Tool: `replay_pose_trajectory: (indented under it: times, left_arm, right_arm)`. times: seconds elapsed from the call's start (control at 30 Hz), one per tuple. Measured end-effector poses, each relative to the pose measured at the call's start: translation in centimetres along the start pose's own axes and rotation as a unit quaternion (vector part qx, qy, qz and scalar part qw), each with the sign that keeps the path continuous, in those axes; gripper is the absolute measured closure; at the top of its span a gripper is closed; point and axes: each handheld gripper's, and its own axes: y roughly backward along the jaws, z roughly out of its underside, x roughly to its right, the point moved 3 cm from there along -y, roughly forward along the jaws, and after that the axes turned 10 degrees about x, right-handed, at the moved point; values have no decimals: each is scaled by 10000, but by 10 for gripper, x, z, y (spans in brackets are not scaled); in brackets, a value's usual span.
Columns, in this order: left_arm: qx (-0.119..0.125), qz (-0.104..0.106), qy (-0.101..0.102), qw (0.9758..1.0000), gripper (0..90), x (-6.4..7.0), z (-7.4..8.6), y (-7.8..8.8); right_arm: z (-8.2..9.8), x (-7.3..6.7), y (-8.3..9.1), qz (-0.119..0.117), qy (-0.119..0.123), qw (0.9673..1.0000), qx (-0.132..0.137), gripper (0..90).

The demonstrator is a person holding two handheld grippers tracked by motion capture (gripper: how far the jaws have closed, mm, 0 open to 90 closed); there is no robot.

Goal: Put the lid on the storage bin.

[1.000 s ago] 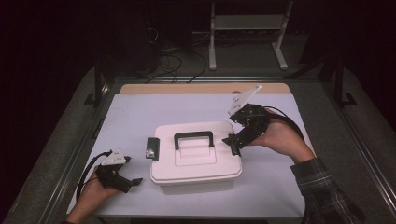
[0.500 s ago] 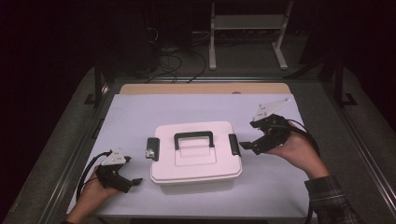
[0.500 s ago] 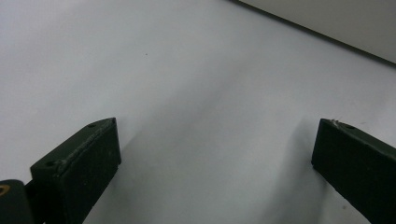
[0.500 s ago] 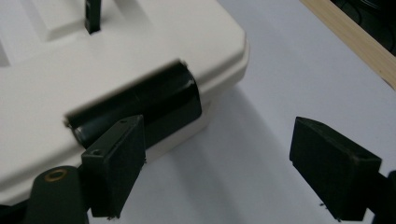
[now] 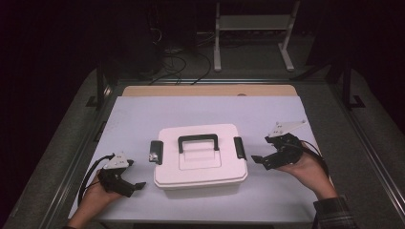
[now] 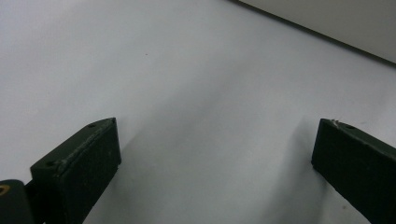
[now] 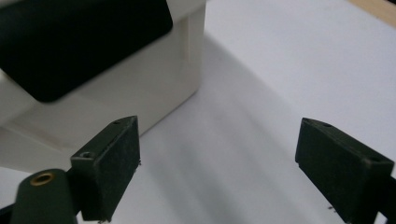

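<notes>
A white lidded box [image 5: 200, 160] with a black handle [image 5: 198, 141] stands in the middle of the white mat. A black latch [image 5: 239, 147] sits on its right end, and another latch [image 5: 155, 151] on its left end shows a silver part. My right gripper [image 5: 260, 162] rests low just right of the box, jaws toward it. They have just been opening and stand open with nothing between them. In the right gripper view [image 7: 217, 163] the box wall [image 7: 163, 84] and latch [image 7: 79, 42] lie ahead to the left. My left gripper [image 5: 137, 186] lies open near the box's front left corner, over bare mat [image 6: 201, 93].
The white mat [image 5: 215, 112] covers the table, with a wooden strip [image 5: 205, 90] along its far edge. Metal rails run down both sides. Behind the table on the dark floor stand a metal frame [image 5: 253, 38] and loose cables [image 5: 176, 62].
My right gripper has left the box's right end, moving right, toward the person and down to the mat. Its jaws stand a little wider. The left gripper has stayed put.
</notes>
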Motion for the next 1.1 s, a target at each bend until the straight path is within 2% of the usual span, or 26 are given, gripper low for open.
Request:
replay_pose_trajectory:
  times: [0.2,0.27,0.53,0.6,0.93,1.1]
  left_arm:
    - [1,-1,-3,10000,1,0,0,0]
    - [0,-1,-1,10000,1,0,0,0]
    - [6,-1,0,10000,1,0,0,0]
    - [6,-2,-4,10000,1,0,0,0]
    - [6,-2,-2,10000,1,0,0,0]
    - [6,-5,-8,10000,1,0,0,0]
  right_arm:
    - [23,1,-7,234,-188,9995,-4,102]
    - [31,1,-8,247,-290,9993,-18,100]
    - [59,0,-19,412,-334,9980,-344,26]
    - [64,-1,-22,518,-307,9969,-513,5]
    - [85,-1,-26,771,-574,9943,-472,3]
    - [92,-3,-24,840,-703,9937,-229,3]
